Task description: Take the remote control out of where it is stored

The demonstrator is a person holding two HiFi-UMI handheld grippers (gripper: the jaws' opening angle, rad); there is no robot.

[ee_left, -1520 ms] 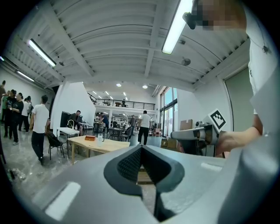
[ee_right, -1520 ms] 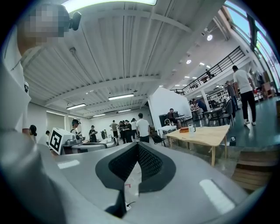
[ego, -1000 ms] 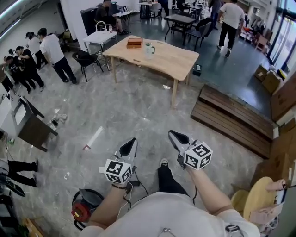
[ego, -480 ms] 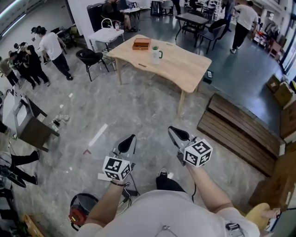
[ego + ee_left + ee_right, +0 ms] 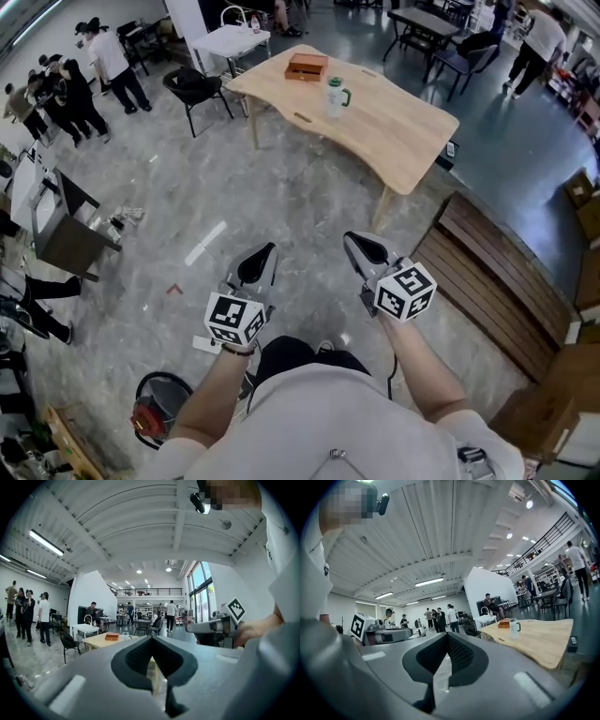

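No remote control shows in any view. A small brown wooden box and a white mug with a green lid stand on a light wooden table some way ahead across the floor. My left gripper and right gripper are held side by side at waist height, pointing toward the table, both shut with nothing in them. The box shows beyond the tip of the left gripper. In the right gripper view the box and mug stand on the table past the right gripper.
A black chair and a white table stand left of the wooden table. Several people stand at the far left. A low slatted wooden platform lies to the right, a dark desk to the left, cardboard boxes at the far right.
The wooden table with the box and mug has come closer and shifted right in the head view. Both grippers stay shut, held in front of the person.
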